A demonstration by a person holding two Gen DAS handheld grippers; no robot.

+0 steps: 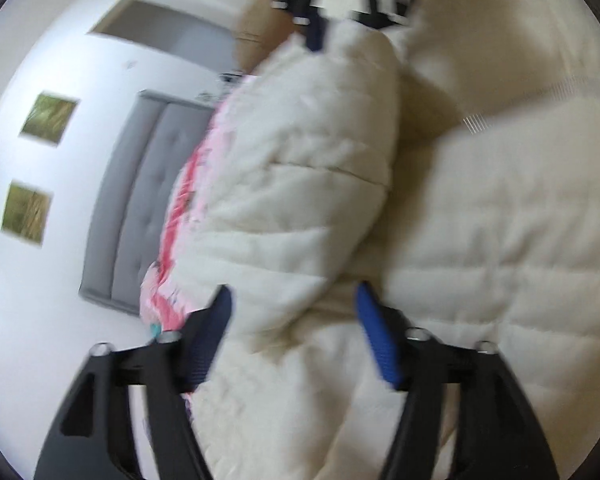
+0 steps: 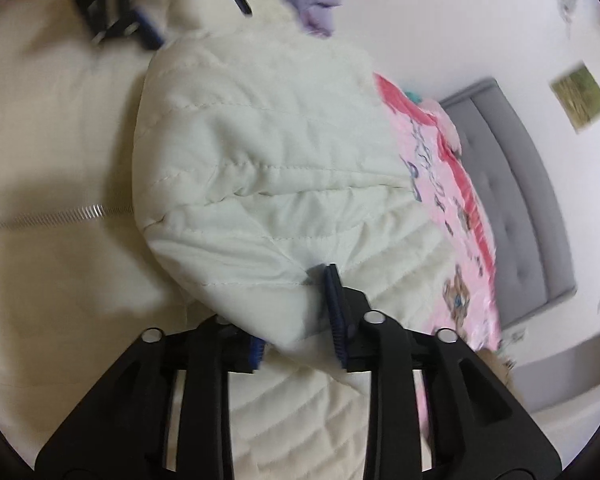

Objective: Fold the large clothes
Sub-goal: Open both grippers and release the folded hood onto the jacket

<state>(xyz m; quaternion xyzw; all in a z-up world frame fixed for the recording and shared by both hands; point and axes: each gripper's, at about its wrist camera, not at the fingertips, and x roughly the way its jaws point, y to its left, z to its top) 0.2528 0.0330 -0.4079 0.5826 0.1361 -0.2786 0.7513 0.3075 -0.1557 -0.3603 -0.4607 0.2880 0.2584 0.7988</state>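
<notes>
Quilted jacket: cream padded jacket lies on the bed, on the pink printed cover, with its folded part toward the grey headboard end.

Folded part: one padded section is turned over onto the body of the jacket; a zipper shows on the layer below.

Left hand-held gripper: left hand-held gripper has its blue pads wide apart; the cloth is between them but we see no pinch, so it holds nothing.

Right hand-held gripper: right hand-held gripper is part-way open; a bulge of the fold sits between the pads and seems to touch them, yet we judge it released, not held.

Step in hand: we judge the fold is just laid and we are letting go.

How to do well: we should draw both grippers straight back from the cloth, so no pad drags the puffy layer open again.

Risk: padding is springy and may lift; we would press it flat before the next fold.
</notes>
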